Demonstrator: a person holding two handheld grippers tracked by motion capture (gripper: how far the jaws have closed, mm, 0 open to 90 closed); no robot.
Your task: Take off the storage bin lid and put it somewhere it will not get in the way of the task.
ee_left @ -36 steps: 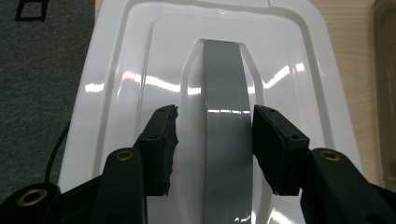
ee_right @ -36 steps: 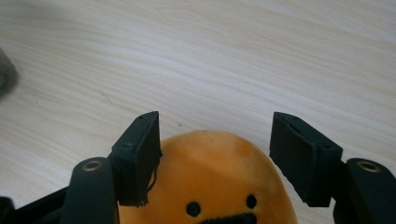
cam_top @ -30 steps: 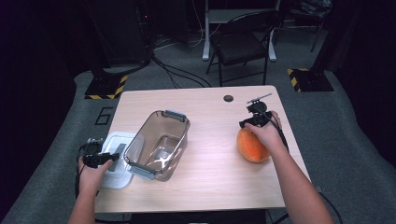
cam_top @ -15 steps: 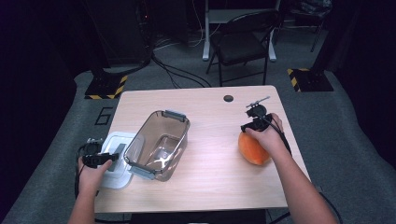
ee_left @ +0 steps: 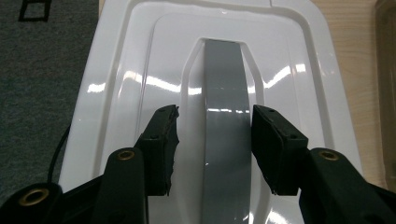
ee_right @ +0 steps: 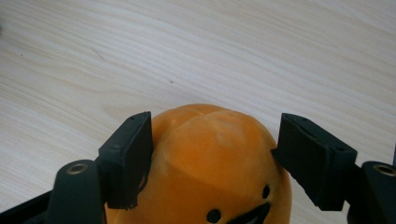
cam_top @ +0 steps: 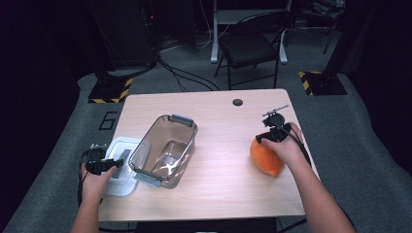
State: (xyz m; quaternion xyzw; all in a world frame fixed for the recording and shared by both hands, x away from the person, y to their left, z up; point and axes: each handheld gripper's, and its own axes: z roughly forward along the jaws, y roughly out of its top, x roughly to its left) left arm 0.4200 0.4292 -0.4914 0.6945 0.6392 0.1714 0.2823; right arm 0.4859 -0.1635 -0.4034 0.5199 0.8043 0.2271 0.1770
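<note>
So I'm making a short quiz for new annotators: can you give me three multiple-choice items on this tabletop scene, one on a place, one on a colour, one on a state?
1. Where does the white lid lie?
A. on the table, to the left of the clear container
B. on top of the container
C. on the chair

2. What colour is the plush toy at the right gripper?
A. green
B. orange
C. white

3. How does the left gripper stand at the lid's grey handle?
A. jaws clamped on it
B. jaws astride it with gaps on both sides
C. far off from the lid

Answers:
1 A: the high view shows the lid flat on the table beside the container's left wall.
2 B: the right gripper view shows an orange toy with black face marks.
3 B: the left gripper view shows white lid between each pad and the handle.
</note>
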